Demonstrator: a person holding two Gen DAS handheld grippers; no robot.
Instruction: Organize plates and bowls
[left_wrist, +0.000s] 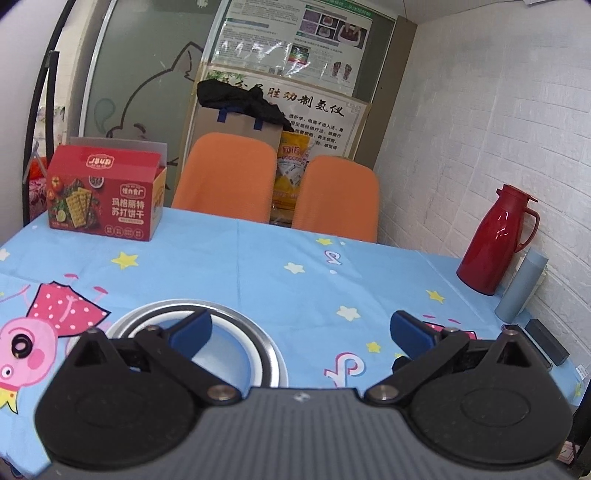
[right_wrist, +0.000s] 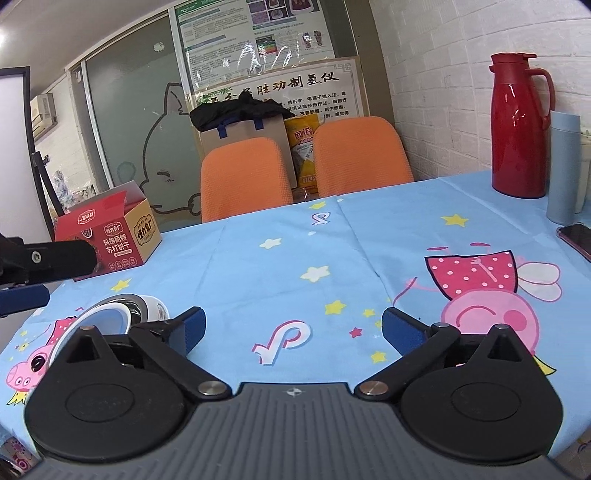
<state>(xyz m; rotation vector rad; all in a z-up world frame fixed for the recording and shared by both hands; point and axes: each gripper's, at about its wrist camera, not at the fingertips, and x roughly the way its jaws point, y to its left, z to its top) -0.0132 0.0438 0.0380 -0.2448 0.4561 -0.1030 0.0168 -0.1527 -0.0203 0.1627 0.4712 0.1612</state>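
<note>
A white bowl sits nested inside a metal bowl (left_wrist: 271, 354) on the blue cartoon tablecloth (left_wrist: 295, 266). In the left wrist view this stack lies low and left, partly hidden behind my left gripper (left_wrist: 301, 328), which is open and empty just above it. In the right wrist view the same stack (right_wrist: 110, 314) sits at the far left, with the white rim (right_wrist: 96, 314) and a metal edge behind it. My right gripper (right_wrist: 291, 326) is open and empty over the tablecloth, to the right of the stack. The left gripper's arm (right_wrist: 48, 258) shows at the left edge.
A red cracker box (left_wrist: 105, 194) stands at the table's far left. A red thermos (left_wrist: 495, 240), a grey-blue flask (left_wrist: 519, 288) and a dark box (left_wrist: 546, 341) stand by the right wall. A phone (right_wrist: 576, 238) lies near them. Two orange chairs (left_wrist: 229, 177) sit behind the table.
</note>
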